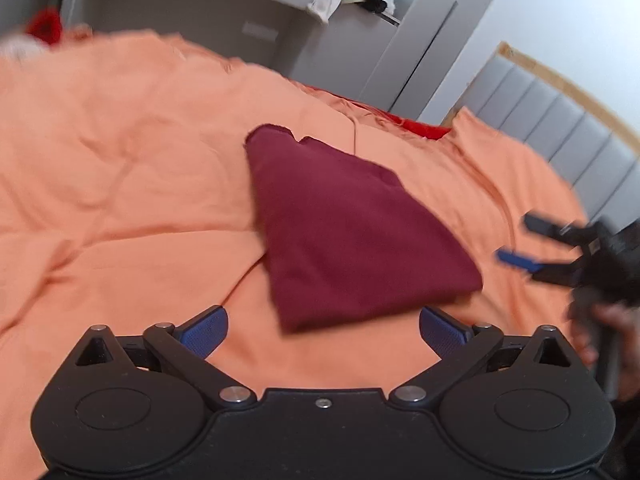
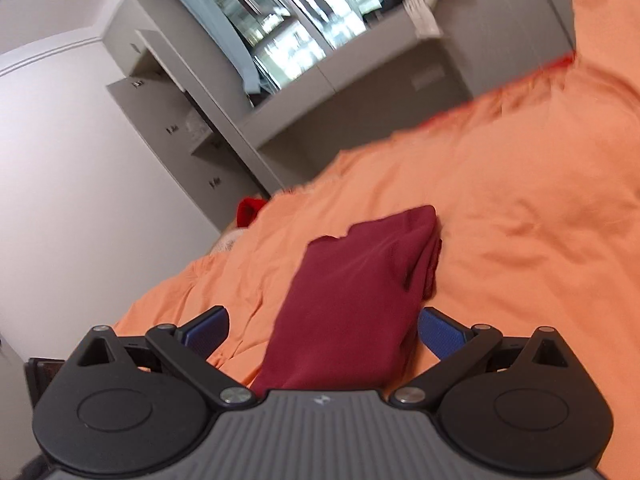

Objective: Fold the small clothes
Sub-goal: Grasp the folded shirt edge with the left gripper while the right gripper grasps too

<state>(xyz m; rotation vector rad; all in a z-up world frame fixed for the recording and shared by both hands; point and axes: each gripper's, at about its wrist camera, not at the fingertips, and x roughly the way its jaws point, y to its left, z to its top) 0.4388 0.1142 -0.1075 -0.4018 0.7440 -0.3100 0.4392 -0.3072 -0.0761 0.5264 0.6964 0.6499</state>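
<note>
Now folded maroon garment (image 1: 352, 232) lies on orange bedspread (image 1: 120, 168), both claws spread

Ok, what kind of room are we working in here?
Most likely a bedroom: the maroon garment lies folded on a bed with an orange duvet, a padded grey headboard behind it, and grey built-in cabinets along the wall.
</note>
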